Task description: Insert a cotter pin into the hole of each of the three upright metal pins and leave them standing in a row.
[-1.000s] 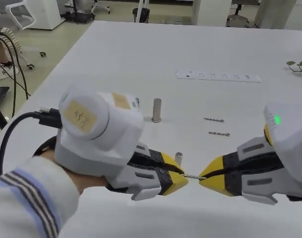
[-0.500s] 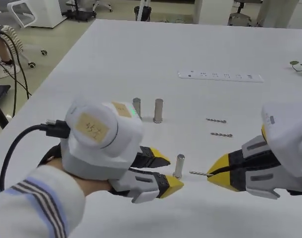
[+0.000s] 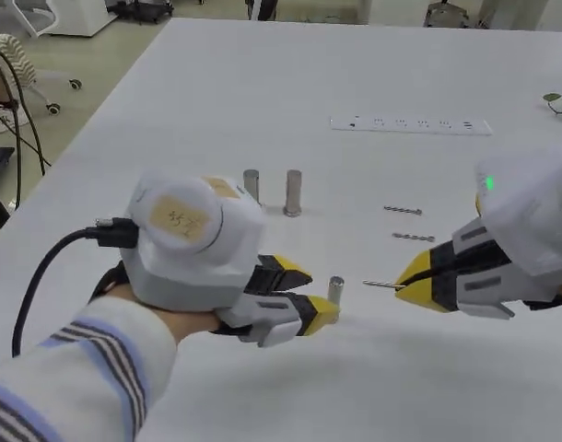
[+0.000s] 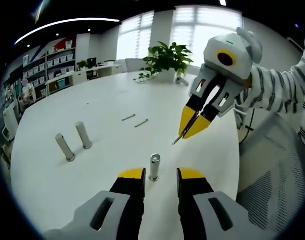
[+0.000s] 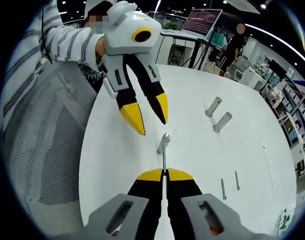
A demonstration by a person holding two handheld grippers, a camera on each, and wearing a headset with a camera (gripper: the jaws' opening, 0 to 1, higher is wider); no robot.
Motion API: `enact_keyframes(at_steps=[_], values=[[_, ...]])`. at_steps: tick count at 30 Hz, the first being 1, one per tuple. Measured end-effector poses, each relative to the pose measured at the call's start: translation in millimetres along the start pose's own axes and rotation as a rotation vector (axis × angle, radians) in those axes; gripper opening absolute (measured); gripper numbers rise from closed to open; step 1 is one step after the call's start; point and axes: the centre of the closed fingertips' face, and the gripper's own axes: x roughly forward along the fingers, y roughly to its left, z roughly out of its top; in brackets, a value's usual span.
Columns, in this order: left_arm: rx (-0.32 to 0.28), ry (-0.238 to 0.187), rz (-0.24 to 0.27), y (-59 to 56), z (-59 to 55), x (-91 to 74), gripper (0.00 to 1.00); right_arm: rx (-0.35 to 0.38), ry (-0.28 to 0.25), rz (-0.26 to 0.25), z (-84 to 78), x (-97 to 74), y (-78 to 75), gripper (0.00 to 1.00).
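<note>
My right gripper [image 5: 164,172] is clamped on a cotter pin [image 5: 164,160], its tip just short of the near metal pin [image 5: 164,142], which stands just ahead of my left gripper's [image 4: 160,175] parted, empty jaws, toward the worktop's near edge. I judge nothing is inserted yet: two more metal pins [image 3: 251,184] [image 3: 293,191] stand mid-worktop, with spare cotter pins [image 3: 403,210] [image 3: 414,238] lying to their right. The pins' holes are too small to make out

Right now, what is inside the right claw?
The right claw is shut on a cotter pin, its free end pointing at the nearest upright metal pin, not touching. The gripped end is covered by the jaws.
</note>
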Motion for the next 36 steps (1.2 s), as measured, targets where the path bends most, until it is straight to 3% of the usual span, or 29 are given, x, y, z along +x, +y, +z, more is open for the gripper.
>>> enact_keyframes(at_steps=[2, 14, 22, 30, 36], values=[[0.006, 0.004, 0.002, 0.8, -0.8, 2.7, 0.22, 0.0, 0.003, 0.006, -3.0, 6.9, -6.1, 0.0], [0.016, -0.01, 0.01, 6.3, 4.1, 12.8, 0.2, -0.003, 0.02, 0.041, -5.6, 18.9, -3.5, 0.0], [0.079, -0.021, -0.007, 6.2, 11.5, 17.8, 0.13, -0.006, 0.022, 0.051, -5.6, 22.7, -5.5, 0.0], [0.153, 0.003, -0.014, 6.0, 11.7, 21.5, 0.06, -0.018, 0.011, 0.058, -1.5, 24.4, -6.1, 0.0], [0.16, 0.008, -0.017, 5.6, 11.2, 22.1, 0.06, -0.023, -0.004, 0.065, 0.2, 26.7, -6.5, 0.0]])
